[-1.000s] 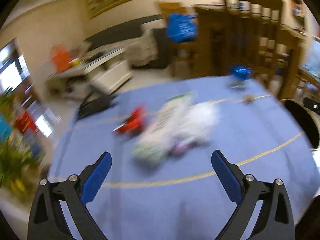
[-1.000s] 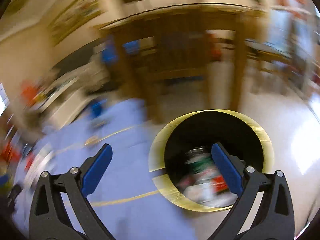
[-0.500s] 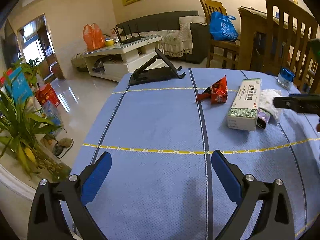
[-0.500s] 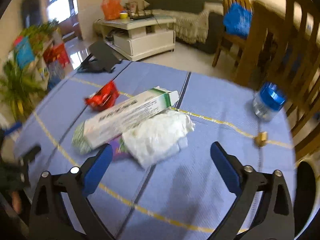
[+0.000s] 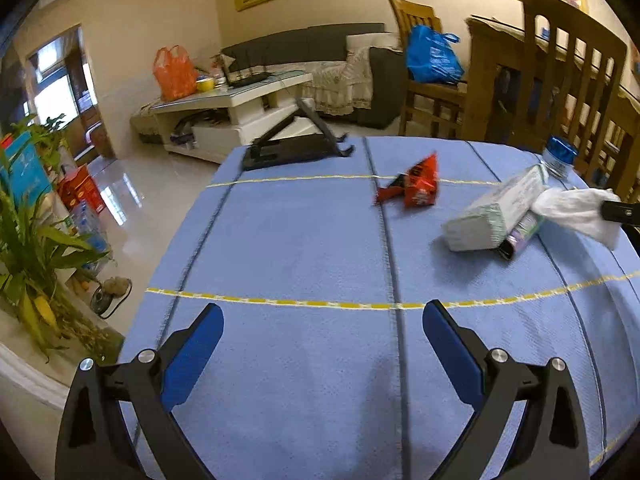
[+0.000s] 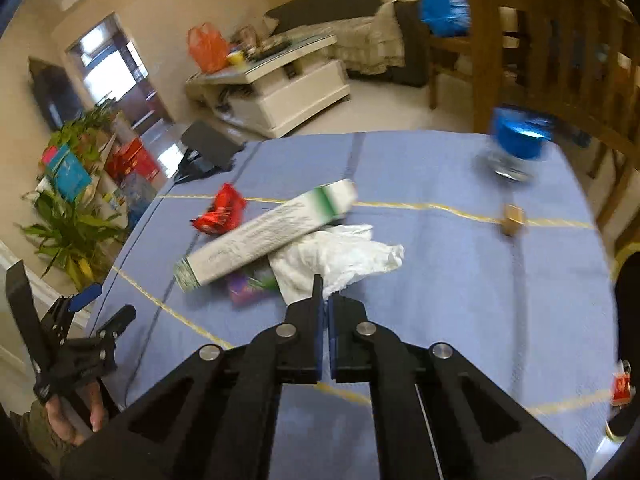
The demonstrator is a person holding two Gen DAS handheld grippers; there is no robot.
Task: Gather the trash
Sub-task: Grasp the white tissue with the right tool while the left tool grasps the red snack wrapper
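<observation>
Since half a second ago, the right gripper point(image 6: 323, 300) has been brought in and closed; its jaws are now pinched on the near edge of the crumpled white tissue point(image 6: 336, 258). The left gripper point(image 5: 322, 334) is held wide apart over bare blue cloth on the bench point(image 5: 304, 248), gripping nothing. The tissue is rumpled and thin, lying just beside a long white-and-green carton point(image 6: 264, 236), with a small purple packet point(image 6: 244, 290) tucked under the carton. Farther off, a red wrapper point(image 6: 220, 216) is seen, then a blue-lidded jar point(image 6: 516, 144).
</observation>
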